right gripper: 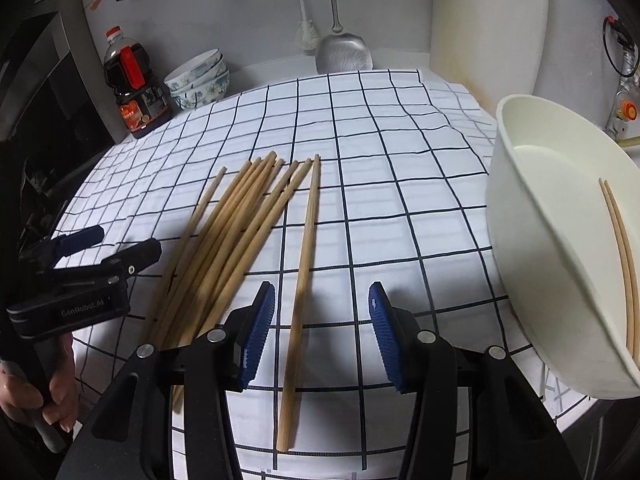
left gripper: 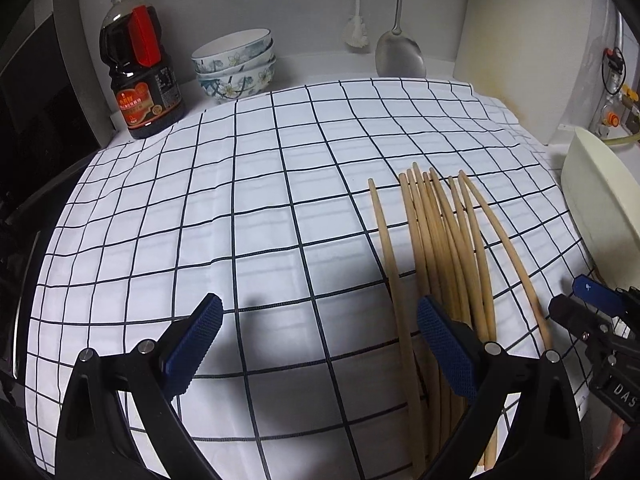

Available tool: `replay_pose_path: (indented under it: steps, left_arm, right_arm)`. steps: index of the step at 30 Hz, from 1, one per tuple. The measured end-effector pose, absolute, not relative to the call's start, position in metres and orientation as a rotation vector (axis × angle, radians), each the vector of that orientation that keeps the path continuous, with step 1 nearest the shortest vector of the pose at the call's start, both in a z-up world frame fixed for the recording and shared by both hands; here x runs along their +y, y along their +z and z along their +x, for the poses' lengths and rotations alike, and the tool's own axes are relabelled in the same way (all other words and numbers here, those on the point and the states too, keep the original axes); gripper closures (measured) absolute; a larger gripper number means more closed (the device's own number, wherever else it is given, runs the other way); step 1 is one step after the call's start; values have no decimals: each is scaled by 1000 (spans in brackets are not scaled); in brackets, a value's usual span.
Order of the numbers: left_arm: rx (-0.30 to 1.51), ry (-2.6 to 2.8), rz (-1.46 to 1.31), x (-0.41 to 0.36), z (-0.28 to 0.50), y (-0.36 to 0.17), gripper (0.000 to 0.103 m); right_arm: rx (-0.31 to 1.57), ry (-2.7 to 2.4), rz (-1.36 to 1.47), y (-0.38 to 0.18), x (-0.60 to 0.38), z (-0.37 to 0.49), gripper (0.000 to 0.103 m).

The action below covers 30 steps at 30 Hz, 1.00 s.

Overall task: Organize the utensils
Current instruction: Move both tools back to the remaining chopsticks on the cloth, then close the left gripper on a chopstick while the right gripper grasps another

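Observation:
Several wooden chopsticks [right gripper: 224, 248] lie in a loose bundle on the checked cloth [right gripper: 360, 152]. One single chopstick [right gripper: 304, 280] lies apart on their right, between the jaws of my right gripper [right gripper: 322, 334], which is open with its pads clear of the chopstick. My left gripper [left gripper: 320, 344] is open too, hovering over the cloth [left gripper: 240, 200]. The bundle [left gripper: 440, 240] runs under its right finger, and one stray chopstick [left gripper: 386, 248] lies just inside that finger. At the right, a tilted white tub [right gripper: 532, 248] holds two chopsticks [right gripper: 624, 264].
A soy sauce bottle [left gripper: 140, 76] and stacked patterned bowls [left gripper: 236, 64] stand at the back left. A metal spatula [left gripper: 398, 52] and a brush [left gripper: 356, 32] hang on the back wall. A hand [right gripper: 44, 396] grips the left gripper's handle.

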<state>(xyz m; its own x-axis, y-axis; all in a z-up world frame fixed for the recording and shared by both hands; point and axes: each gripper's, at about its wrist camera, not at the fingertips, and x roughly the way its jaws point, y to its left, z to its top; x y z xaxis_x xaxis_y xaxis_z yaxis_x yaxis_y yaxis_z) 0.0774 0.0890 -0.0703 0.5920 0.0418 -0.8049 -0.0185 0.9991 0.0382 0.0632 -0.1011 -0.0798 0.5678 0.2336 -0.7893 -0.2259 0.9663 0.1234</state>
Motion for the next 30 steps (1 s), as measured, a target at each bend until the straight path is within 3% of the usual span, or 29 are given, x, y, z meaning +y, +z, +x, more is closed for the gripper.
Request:
replay_pose_path:
  steps: [30]
  left_arm:
    - [988,30,28,90,83,-91,6]
  right_arm:
    - [944,251,-115,-97,-84,61,56]
